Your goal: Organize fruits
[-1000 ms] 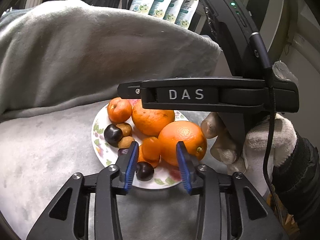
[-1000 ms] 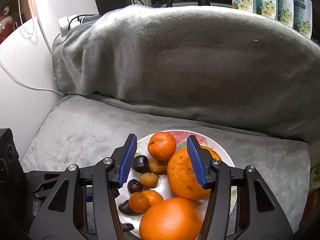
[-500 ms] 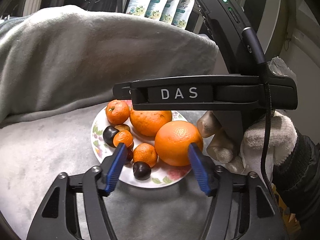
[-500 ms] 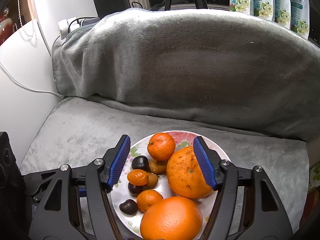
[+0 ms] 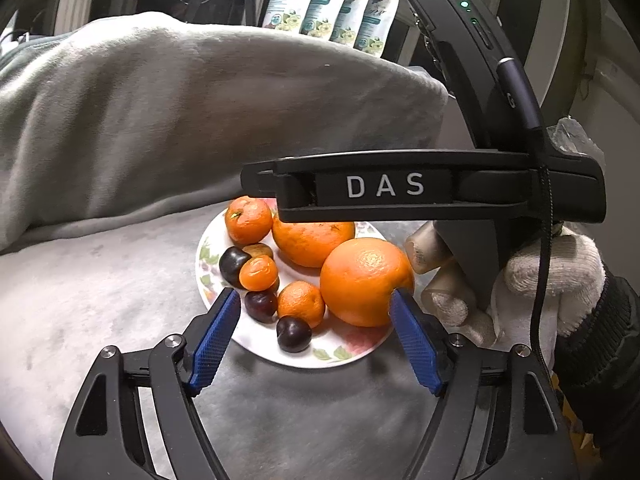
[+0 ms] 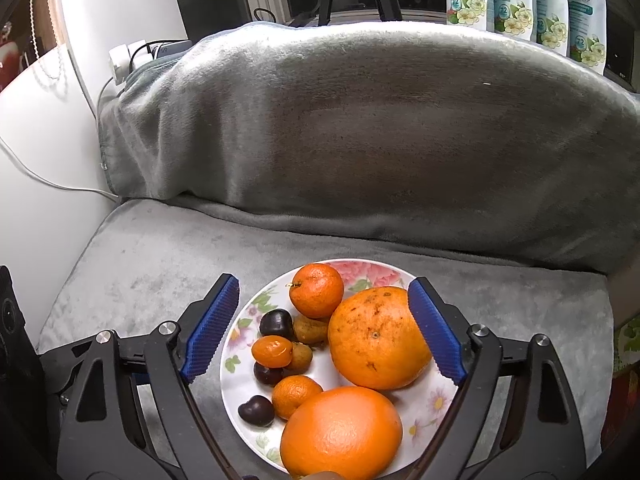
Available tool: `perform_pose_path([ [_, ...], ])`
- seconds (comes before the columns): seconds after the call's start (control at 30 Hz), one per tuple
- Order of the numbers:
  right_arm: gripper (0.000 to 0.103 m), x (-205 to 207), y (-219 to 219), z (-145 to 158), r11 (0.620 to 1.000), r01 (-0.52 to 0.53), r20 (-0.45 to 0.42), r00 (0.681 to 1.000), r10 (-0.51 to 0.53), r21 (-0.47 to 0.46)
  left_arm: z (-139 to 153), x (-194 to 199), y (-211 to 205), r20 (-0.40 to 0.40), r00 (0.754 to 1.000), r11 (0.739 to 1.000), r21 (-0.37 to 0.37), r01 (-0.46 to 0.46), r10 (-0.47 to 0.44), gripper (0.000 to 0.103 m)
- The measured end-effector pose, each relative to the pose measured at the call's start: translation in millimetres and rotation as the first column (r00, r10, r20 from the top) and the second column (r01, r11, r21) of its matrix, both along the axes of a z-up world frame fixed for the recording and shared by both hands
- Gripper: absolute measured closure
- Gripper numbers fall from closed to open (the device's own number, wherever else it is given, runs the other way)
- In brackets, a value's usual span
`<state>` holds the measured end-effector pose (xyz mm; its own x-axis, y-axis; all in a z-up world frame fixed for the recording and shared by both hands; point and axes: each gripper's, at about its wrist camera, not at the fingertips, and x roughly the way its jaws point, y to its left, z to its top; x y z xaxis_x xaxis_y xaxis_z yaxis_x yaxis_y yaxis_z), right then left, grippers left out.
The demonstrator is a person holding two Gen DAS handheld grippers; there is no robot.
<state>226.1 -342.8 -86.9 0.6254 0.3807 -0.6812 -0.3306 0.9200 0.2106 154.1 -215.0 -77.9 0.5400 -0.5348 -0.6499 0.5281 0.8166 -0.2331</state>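
Observation:
A floral white plate (image 5: 348,354) (image 6: 372,270) on the grey blanket holds two big oranges (image 5: 366,282) (image 6: 378,338), small mandarins (image 5: 248,220) (image 6: 316,290), a kumquat (image 5: 259,274) (image 6: 272,352), dark cherries (image 5: 294,334) (image 6: 256,411) and brown longans (image 6: 310,329). My left gripper (image 5: 314,338) is open and empty, just short of the plate's near rim. My right gripper (image 6: 322,330) is open and empty above the plate; its black body (image 5: 400,186) spans the left wrist view.
A grey blanket (image 6: 360,120) covers the seat and the raised back behind the plate. Wet-wipe packs (image 6: 532,4) stand behind it. A white wall with a power strip and cable (image 6: 128,58) is at the left. A gloved hand (image 5: 540,280) holds the right gripper.
Both grippers opened wider and drew back from the plate. The kumquat left the left gripper's jaws and now rests on the plate's left side among the cherries and longans.

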Motion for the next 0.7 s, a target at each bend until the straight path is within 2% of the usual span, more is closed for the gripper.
perform_pose_path([
  [0.3, 0.012, -7.6, -0.7, 2.7, 1.000, 0.011, 0.002, 1.000, -0.011, -0.001, 4.0, -2.8, -0.1, 0.011, 1.000, 0.999, 0.029, -0.022, 0.021, 0.023],
  [0.7, 0.012, -24.2, -7.6, 8.5, 0.999, 0.050, 0.004, 0.999, -0.050, 0.017, 12.1, -14.3, 12.5, 0.026, 0.998, 0.998, 0.011, -0.059, 0.059, 0.023],
])
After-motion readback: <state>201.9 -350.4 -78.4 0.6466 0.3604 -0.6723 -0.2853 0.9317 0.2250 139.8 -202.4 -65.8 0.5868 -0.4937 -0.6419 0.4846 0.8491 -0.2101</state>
